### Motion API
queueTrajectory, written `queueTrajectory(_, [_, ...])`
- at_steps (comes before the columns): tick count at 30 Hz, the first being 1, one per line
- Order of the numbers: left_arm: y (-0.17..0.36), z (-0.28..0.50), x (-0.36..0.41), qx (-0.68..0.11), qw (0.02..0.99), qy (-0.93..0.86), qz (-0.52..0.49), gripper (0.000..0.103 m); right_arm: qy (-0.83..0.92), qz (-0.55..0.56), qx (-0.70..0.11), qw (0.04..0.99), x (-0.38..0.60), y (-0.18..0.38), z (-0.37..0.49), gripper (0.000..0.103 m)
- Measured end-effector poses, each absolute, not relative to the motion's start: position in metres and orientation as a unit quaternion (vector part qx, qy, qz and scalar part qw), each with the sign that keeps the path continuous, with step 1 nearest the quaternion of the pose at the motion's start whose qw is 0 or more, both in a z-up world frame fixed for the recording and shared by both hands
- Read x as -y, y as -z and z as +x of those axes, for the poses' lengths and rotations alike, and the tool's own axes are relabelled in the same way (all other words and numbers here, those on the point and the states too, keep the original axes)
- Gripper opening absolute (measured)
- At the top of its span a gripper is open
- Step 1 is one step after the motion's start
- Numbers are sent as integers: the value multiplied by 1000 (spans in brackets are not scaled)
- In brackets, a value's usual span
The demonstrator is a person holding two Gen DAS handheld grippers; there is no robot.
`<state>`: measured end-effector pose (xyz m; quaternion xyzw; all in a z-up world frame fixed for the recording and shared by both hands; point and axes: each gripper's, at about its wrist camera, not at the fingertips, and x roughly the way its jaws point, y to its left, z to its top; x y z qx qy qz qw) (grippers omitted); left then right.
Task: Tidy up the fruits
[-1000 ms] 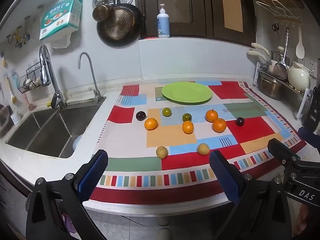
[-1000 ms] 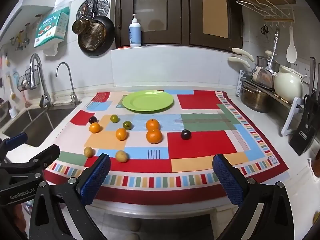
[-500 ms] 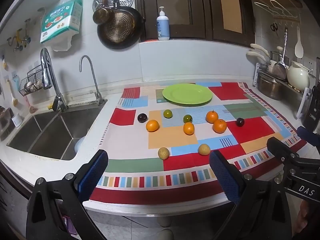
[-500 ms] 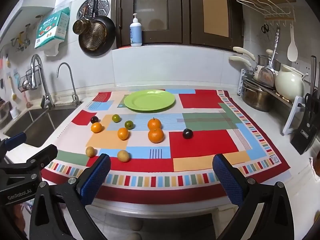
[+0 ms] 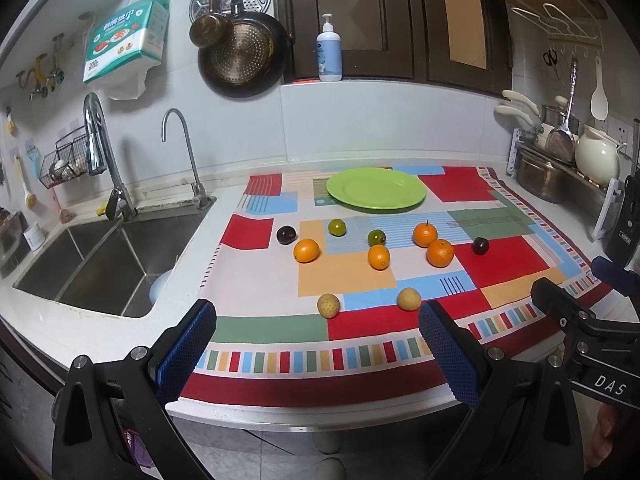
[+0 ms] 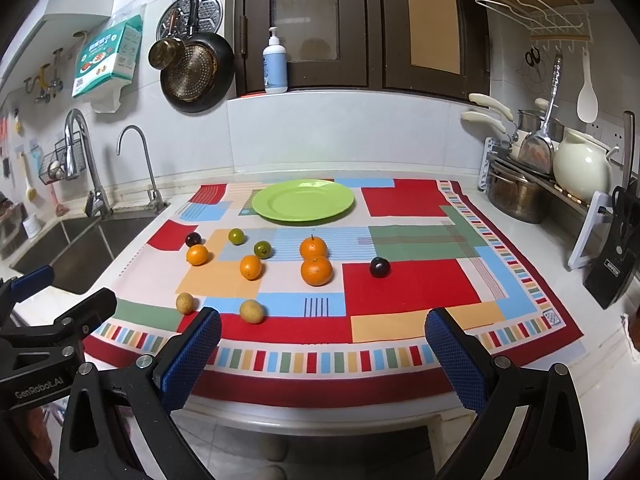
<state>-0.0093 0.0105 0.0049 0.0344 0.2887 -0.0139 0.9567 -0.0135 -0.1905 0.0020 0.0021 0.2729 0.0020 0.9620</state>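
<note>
1. Left wrist view: the left gripper hangs at the near edge of the counter, its jaws spread wide with nothing between them. The right gripper's black frame shows at the right edge. Ten small fruits lie loose on a patchwork cloth; none is on the green plate at the far side.

2. Same view, the fruits: two tan ones lie nearest, four orange ones in the middle, two green ones behind them, and a dark plum at the left with another at the right.

3. Same view, risks: in my judgement the round fruits could roll if nudged, and the sink lies open just left of the cloth. Two oranges at the right appear to touch, so gripping one may push the other.

4. Same view, writing: "DAS" is on the right gripper's frame. The hanging tissue pack bears print too small to read.

5. Right wrist view: the right gripper also hovers at the near edge, jaws wide and holding nothing. The plate sits far centre, bare, and every fruit lies well short of it.

6. Same view, risk: a hard squeeze could bruise the soft plum.

7. Same view, writing: "GenRobot.AI" is on the left gripper's frame at the lower left. The pump bottle label is unreadable.
</note>
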Motion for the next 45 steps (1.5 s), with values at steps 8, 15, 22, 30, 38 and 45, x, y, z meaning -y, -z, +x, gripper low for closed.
queueTrajectory(8, [-4, -10, -10, -288, 957, 17, 33, 103, -2, 1, -273, 962, 190, -2, -14, 103])
queueTrajectory(15, [-4, -11, -10, -288, 957, 17, 33, 103, -2, 2, -273, 962, 189, -2, -14, 103])
queueTrajectory(22, [-4, -11, -10, -288, 957, 18, 32, 103, -2, 1, -274, 962, 188, -2, -14, 103])
queueTrajectory(30, [-4, -11, -9, -286, 957, 18, 32, 103, -2, 1, -274, 962, 187, -2, -14, 103])
queueTrajectory(38, [-4, -11, -8, -286, 958, 18, 32, 103, -3, -1, -274, 962, 184, -1, -15, 103])
queueTrajectory(45, [-4, -12, -8, -286, 958, 17, 32, 103, -3, -3, -274, 962, 182, 0, -15, 103])
